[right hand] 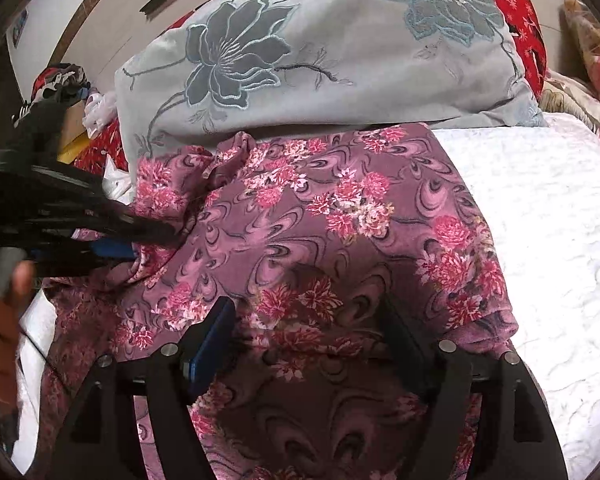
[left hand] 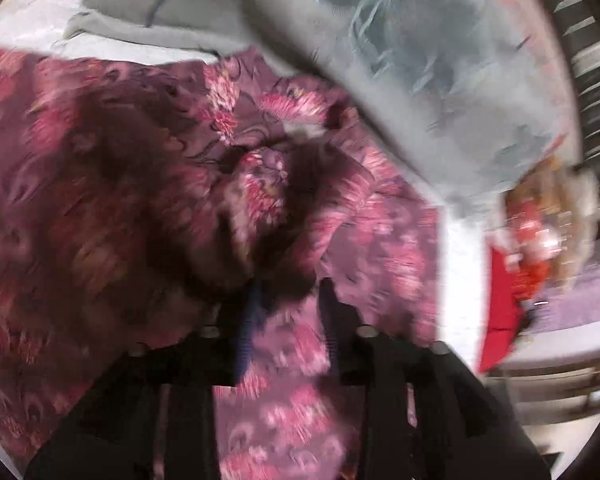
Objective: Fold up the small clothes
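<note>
Item: floral purple garment [right hand: 320, 216], lying spread on the white bed cover [right hand: 540, 220] below the grey pillow [right hand: 320, 48]. Right tool [right hand: 312, 332], fingers apart, is hovering directly over its near edge. Left tool [right hand: 140, 240] is pinching cloth at its left margin; grip uncertain through blur.

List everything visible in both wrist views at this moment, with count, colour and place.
Purple-pink floral garment: one, spread on the bed, centre.
Grey pillow with embroidered blue-grey flowers: one, behind the garment.
White quilted bedcover: one, under the garment, bare at right.
Red patterned fabric: red and white, behind the pillow, far right.
Left gripper: black with blue pads, at the garment's left edge; grip unclear.
Right gripper: black, jaws open over the garment's near part.
Left hand: far left, holding the handle.
</note>
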